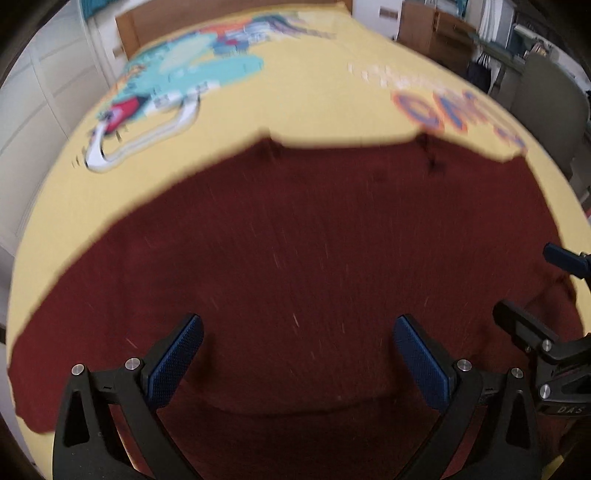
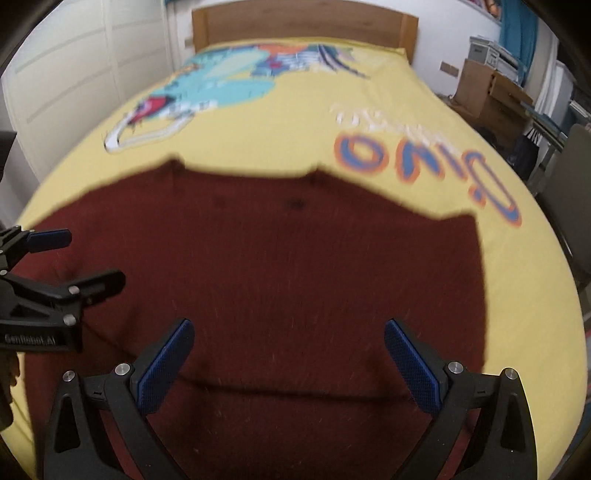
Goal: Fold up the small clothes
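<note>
A dark red knitted garment [image 1: 295,251] lies spread flat on the yellow bedspread [image 1: 295,103]; it also shows in the right wrist view [image 2: 288,266]. A fold line crosses it near the front edge in both views. My left gripper [image 1: 297,332] is open and empty, hovering over the garment's near part. My right gripper [image 2: 288,336] is open and empty over the same part, further right. The right gripper also shows at the right edge of the left wrist view [image 1: 532,288], and the left gripper at the left edge of the right wrist view [image 2: 88,258].
The bedspread [image 2: 369,122] has a cartoon print and lettering. A wooden headboard [image 2: 303,22] stands at the far end. White wardrobe doors [image 2: 74,74] are on the left. Cardboard boxes [image 2: 491,92] and a chair [image 2: 576,192] stand on the right.
</note>
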Action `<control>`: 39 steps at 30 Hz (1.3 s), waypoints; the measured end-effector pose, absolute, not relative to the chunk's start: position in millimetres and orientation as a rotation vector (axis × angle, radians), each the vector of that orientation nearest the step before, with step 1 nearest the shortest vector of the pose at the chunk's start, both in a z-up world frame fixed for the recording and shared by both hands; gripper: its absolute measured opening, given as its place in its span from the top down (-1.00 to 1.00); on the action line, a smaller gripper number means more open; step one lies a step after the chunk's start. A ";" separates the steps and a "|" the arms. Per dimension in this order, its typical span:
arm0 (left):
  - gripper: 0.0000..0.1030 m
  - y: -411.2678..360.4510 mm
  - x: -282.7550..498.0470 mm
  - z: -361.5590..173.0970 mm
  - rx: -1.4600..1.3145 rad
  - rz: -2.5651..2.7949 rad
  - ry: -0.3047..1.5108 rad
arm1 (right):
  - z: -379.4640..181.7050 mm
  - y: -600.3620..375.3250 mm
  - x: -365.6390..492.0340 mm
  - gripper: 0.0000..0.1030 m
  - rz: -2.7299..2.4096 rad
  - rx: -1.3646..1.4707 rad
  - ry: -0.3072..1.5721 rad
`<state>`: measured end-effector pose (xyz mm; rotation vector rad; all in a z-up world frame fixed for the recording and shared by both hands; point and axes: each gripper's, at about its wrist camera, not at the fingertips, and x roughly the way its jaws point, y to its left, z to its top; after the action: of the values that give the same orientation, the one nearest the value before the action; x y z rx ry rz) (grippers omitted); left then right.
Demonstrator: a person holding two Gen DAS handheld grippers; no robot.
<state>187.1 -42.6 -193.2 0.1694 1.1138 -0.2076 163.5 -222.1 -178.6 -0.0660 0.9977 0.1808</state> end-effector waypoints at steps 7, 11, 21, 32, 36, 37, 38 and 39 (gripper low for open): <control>-0.98 -29.5 171.3 -205.0 0.120 -0.212 1.111 | -209.4 -265.5 153.3 -0.99 0.098 -0.049 1.026; -0.98 -25.1 168.2 -208.3 0.117 -0.211 1.113 | -207.6 -288.8 155.7 -0.99 0.039 -0.125 1.017; -0.99 -29.7 176.4 -215.6 0.090 -0.158 1.117 | -228.8 -325.2 151.1 -0.99 0.034 -0.008 1.049; -0.98 -5.8 161.6 -180.1 0.018 -0.153 1.138 | -194.7 -322.8 130.7 -0.99 0.037 0.017 1.123; -0.98 37.1 147.4 -148.8 -0.086 -0.083 1.079 | -186.0 -319.9 105.2 -0.99 0.028 0.020 1.133; -0.98 49.2 144.3 -143.0 -0.105 -0.059 1.071 | -183.6 -319.4 97.8 -0.99 0.023 0.012 1.132; -0.98 57.0 142.0 -139.3 -0.119 -0.044 1.065 | -182.0 -319.3 93.7 -0.99 0.021 0.003 1.130; -0.98 69.3 139.8 -135.9 -0.142 -0.032 1.060 | -179.8 -317.7 88.5 -0.99 0.021 -0.009 1.128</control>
<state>139.8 69.3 -135.9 -0.1420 1.0600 -0.0321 88.5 -317.7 -179.8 -0.0090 1.1284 0.0206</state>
